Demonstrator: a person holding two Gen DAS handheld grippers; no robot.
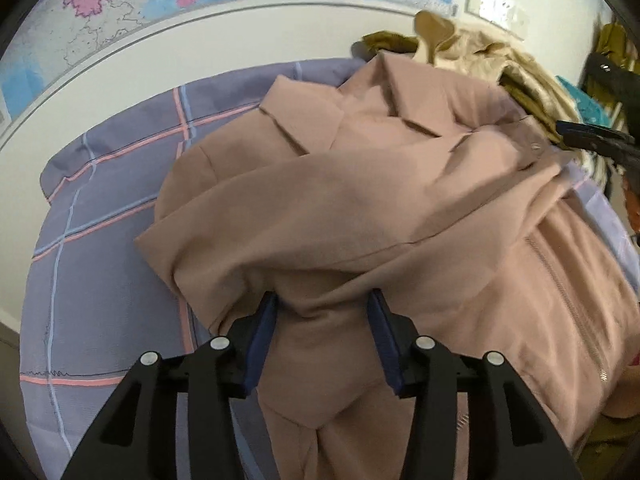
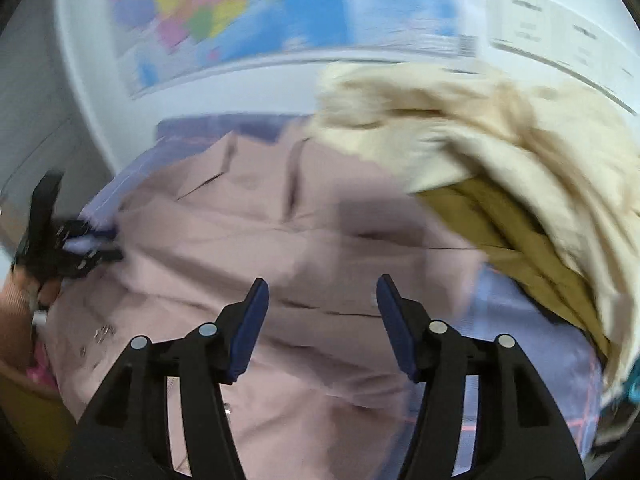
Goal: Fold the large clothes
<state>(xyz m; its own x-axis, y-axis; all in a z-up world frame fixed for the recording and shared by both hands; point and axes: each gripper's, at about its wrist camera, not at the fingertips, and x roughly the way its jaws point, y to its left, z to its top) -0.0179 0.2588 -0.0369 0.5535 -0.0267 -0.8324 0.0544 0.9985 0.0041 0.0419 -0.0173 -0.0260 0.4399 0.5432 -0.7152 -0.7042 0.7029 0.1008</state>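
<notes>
Left wrist: left tool (image 1: 324,300) pinching pink coat (image 1: 360,200), plaid bedsheet (image 1: 112,208), right tool (image 2: 322,286) seemingly empty, agape.

Pink jacket (image 1: 360,200) lies face-up on the bed, collar w/ lapels at the far end, toward the wall. One sleeve is folded across the chest, its buttoned cuff at the right edge. Zipper runs down the right side. Fabric near me is bunched up w/ creases.
</notes>
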